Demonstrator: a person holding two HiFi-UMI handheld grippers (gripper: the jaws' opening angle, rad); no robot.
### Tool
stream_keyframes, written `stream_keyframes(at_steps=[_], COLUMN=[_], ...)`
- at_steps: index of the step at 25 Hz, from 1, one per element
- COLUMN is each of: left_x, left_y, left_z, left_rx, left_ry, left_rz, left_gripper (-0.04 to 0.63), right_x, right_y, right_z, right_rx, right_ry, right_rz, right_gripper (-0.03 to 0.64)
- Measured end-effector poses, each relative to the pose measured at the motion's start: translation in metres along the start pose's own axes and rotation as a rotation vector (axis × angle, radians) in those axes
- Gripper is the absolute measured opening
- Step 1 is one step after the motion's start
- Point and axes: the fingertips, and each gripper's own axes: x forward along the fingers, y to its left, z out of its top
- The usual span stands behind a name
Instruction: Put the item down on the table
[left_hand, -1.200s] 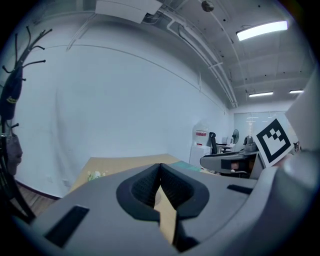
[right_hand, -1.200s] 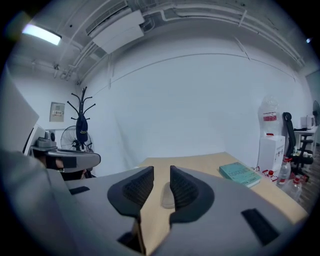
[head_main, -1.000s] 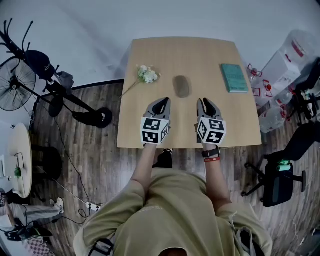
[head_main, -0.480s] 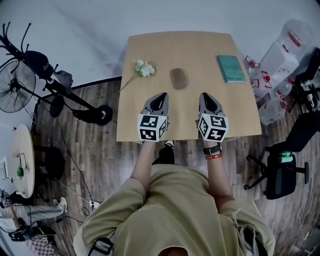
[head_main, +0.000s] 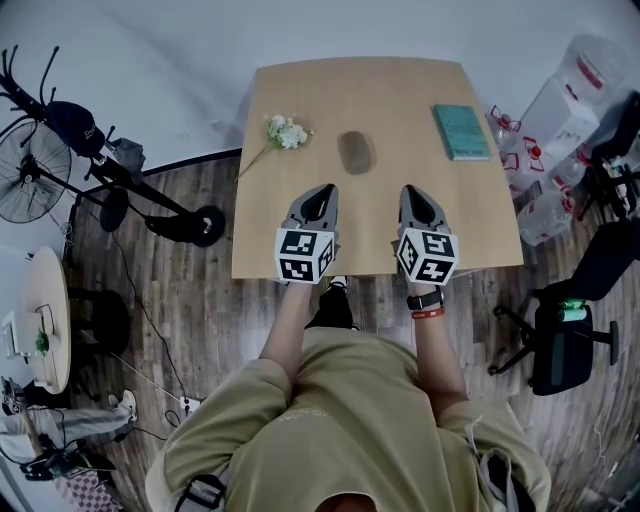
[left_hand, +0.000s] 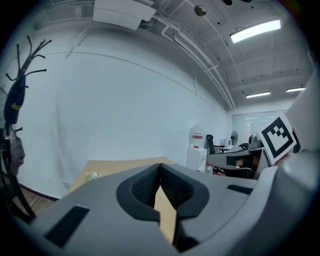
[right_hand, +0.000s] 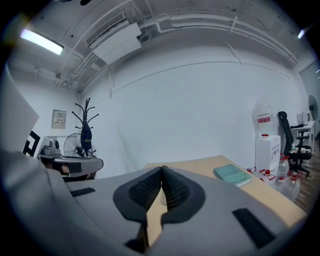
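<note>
From the head view, I have both claws parked over the near edge of the light wooden desk (head_main: 300, 100), side by side and pointing away from me. The left claw (head_main: 322, 189) and right claw (head_main: 410, 190) carry nothing. Beyond them, roughly on the line between the two, the dark brownish oval item (head_main: 355, 152) lies flat on the desk, apart from both claws. I take it as the task's thing, already set down, with the claws held well clear so they don't nudge it. A sprig of white flowers (head_main: 285, 132) lies to its left and a teal book (head_main: 461, 132) sits well off to its right near the far corner; neither crowds it.

In the left gripper view, the left claw (left_hand: 160, 166) is clenched – the ribbed pads meet at the tips and only bare desk shows in the gap below them. The white flowers (left_hand: 92, 176) peek over the left jaw.

In the right gripper view, the right claw (right_hand: 161, 169) is likewise clenched on nothing, pads together. The teal book (right_hand: 232, 175) rests flat off to the right – untouched.
</note>
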Motion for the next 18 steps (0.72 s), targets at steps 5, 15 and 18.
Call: stream_keyframes(at_steps=[5,15,18], left_x=[0.007,0.057,0.083], left_y=[0.008,0.062,0.097], left_z=[-0.004,-0.029,-0.046], left_rx=[-0.001,-0.005,-0.014], left_ry=[0.011,0.131,0.225], left_rz=[0.014,0.020,0.026], left_gripper=[0.023,0.025,0.025], right_x=[0.011,0.085,0.120], right_y=[0.007,0.020,0.031], right_z=[-0.002,-0.038,-0.061], right_rx=[0.055,0.070,0.082], right_ry=[-0.022,0.091,0.163], right_rz=[0.064,0.114,0.165], right_gripper=[0.015,0.015,0.015])
